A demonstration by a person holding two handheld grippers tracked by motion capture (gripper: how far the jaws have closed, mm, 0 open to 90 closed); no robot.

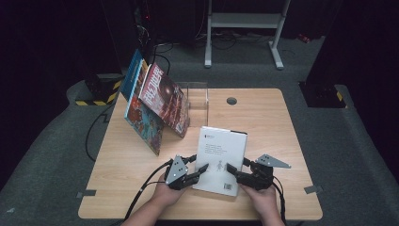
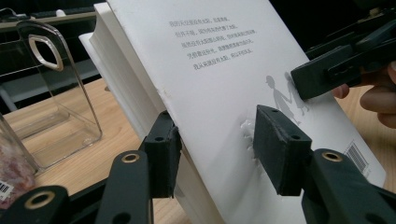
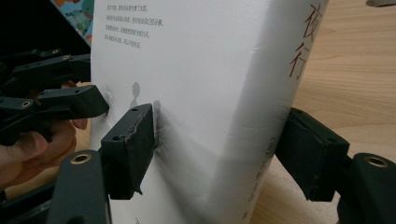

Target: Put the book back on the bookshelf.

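Note:
A thick white book [image 1: 220,148] with grey print on its cover is held tilted up off the wooden table [image 1: 268,127] near the front edge. My left gripper [image 1: 197,165] is shut on its near left edge. In the left gripper view the left gripper [image 2: 219,140] has one pad on the page edges and the other denting the book's cover [image 2: 210,70]. My right gripper [image 1: 239,165] grips the near right side. In the right gripper view, the right gripper [image 3: 219,149] has one pad pressing a crease into the book's cover [image 3: 196,70], the other behind the spine.
Two colourful books [image 1: 157,103] lean at the table's back left against a clear acrylic bookend [image 1: 195,96], also visible in the left gripper view as a clear bookend [image 2: 51,93]. A cable hole [image 1: 231,100] sits mid-back. A metal frame [image 1: 244,21] stands on the floor beyond.

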